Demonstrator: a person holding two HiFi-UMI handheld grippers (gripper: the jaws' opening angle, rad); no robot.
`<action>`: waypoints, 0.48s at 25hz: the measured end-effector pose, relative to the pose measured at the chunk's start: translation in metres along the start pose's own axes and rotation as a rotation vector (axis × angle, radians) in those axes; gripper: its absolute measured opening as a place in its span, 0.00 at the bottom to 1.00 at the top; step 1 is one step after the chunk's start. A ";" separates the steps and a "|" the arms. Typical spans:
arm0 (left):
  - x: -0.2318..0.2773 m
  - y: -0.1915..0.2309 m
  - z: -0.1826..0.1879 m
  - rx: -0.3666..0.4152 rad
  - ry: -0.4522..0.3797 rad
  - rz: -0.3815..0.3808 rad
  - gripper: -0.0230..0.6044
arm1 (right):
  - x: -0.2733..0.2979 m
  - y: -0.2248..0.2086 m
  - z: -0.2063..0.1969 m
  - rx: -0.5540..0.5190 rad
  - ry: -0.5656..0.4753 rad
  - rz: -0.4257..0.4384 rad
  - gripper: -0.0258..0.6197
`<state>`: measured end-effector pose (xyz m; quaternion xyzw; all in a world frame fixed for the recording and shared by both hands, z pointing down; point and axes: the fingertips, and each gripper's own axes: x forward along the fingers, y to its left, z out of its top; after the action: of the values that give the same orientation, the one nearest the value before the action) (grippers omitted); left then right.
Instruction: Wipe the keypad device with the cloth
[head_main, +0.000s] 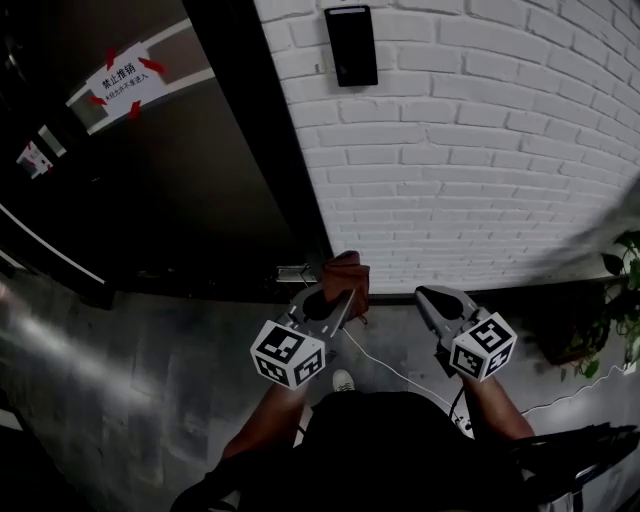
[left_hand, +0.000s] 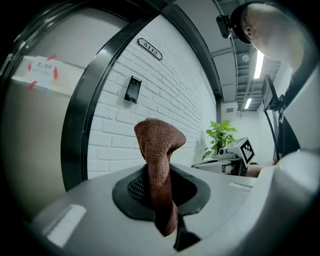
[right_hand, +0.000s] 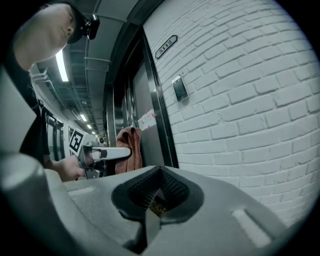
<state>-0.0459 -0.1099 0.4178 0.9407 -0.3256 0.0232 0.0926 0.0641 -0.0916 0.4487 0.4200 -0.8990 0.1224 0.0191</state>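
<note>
Approach step | left gripper (head_main: 333, 292) clamped on cloth (left_hand: 157, 150) | right gripper (right_hand: 152, 202) jaws together, empty | next, likely: raise cloth to keypad device (head_main: 350, 45), well above

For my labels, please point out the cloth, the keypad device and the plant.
cloth (left_hand: 157, 140), left gripper view, its folded top.
keypad device (head_main: 351, 45), head view, middle of its dark face.
plant (left_hand: 221, 134), left gripper view, its leaves.
</note>
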 end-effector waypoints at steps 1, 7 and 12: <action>0.004 0.009 0.004 0.003 -0.004 -0.015 0.14 | 0.008 -0.003 0.005 -0.006 -0.006 -0.013 0.03; 0.024 0.052 0.014 0.008 0.013 -0.116 0.14 | 0.052 -0.009 0.017 -0.007 -0.016 -0.089 0.03; 0.040 0.080 0.019 0.011 0.036 -0.147 0.14 | 0.078 -0.009 0.019 0.019 -0.011 -0.096 0.03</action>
<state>-0.0644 -0.1996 0.4158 0.9619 -0.2539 0.0352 0.0948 0.0220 -0.1600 0.4431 0.4636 -0.8767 0.1275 0.0158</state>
